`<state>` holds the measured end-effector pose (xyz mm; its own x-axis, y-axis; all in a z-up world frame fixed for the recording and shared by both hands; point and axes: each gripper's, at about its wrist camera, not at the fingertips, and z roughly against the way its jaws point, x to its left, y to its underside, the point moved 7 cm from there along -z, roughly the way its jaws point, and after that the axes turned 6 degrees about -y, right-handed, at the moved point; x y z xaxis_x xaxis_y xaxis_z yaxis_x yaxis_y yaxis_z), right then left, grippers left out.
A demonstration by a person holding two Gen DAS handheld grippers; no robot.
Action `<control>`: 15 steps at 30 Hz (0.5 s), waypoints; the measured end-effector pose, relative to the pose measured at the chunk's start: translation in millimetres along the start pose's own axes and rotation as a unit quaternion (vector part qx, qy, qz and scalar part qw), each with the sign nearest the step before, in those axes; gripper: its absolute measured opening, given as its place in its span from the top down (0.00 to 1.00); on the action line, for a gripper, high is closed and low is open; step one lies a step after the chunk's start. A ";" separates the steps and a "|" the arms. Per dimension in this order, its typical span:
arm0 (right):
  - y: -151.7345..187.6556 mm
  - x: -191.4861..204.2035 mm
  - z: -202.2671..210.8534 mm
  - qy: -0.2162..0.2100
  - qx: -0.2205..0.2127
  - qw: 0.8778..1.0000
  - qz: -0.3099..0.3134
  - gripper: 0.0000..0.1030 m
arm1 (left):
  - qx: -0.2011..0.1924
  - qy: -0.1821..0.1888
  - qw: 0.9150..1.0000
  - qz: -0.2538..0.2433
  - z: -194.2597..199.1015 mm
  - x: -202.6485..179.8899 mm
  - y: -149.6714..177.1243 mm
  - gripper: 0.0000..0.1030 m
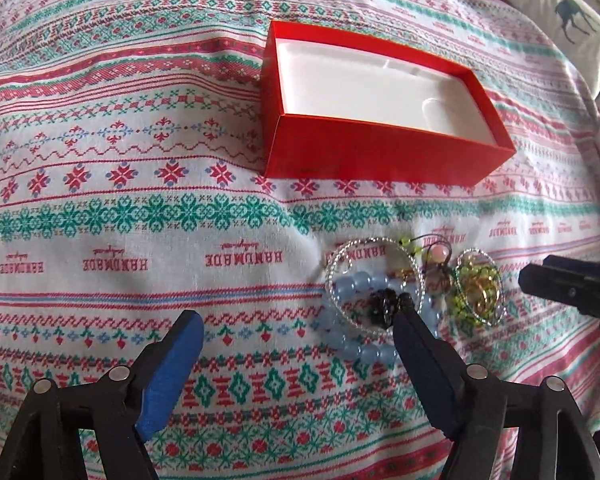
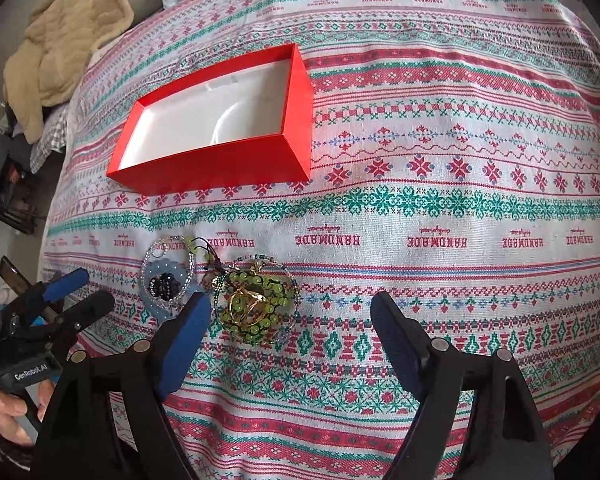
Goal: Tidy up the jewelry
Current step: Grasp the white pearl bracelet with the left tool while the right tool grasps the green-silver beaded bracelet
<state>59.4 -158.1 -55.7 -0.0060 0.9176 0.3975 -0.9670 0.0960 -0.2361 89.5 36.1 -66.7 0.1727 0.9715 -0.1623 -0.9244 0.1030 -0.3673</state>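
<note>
Both jaws wide apart, jewelry pile [image 2: 220,292] near red box [image 2: 204,168].

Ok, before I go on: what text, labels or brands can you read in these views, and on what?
"HANDMADE": woven in red, repeated in a row on the tablecloth, upside down in both views.
"GenRobot.AI": white lettering on the body of the left claw, seen in the right wrist view.
Small red script above each "HANDMADE": too small to read.
Red box: no readable text.

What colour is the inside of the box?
White inside the red box; clearest in the left wrist view.
</note>
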 end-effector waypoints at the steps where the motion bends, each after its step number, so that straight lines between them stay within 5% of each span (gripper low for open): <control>1: -0.2 0.2 -2.4 -0.005 0.005 1.000 0.000 0.19 | 0.005 0.007 1.000 0.005 -4.8 0.2 -1.9 0.27; 6: -1.8 10.2 -13.7 -0.025 0.026 0.999 0.011 0.19 | 0.030 0.035 0.999 0.012 -27.4 -6.6 -12.3 0.51; 12: -8.8 15.0 -24.7 -0.023 0.030 0.999 0.009 0.19 | 0.040 0.019 0.999 -0.002 -40.6 -18.7 -21.1 0.75; 15: -17.1 8.2 -19.2 -0.015 0.018 1.000 0.006 0.31 | 0.047 0.016 0.999 -0.010 -43.4 -23.1 -20.0 0.90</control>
<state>80.8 -144.8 -65.4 -0.0243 0.9064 0.4216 -0.9754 0.0708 -0.2086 118.8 2.3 -95.4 0.2013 0.9619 -0.1851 -0.9480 0.1437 -0.2839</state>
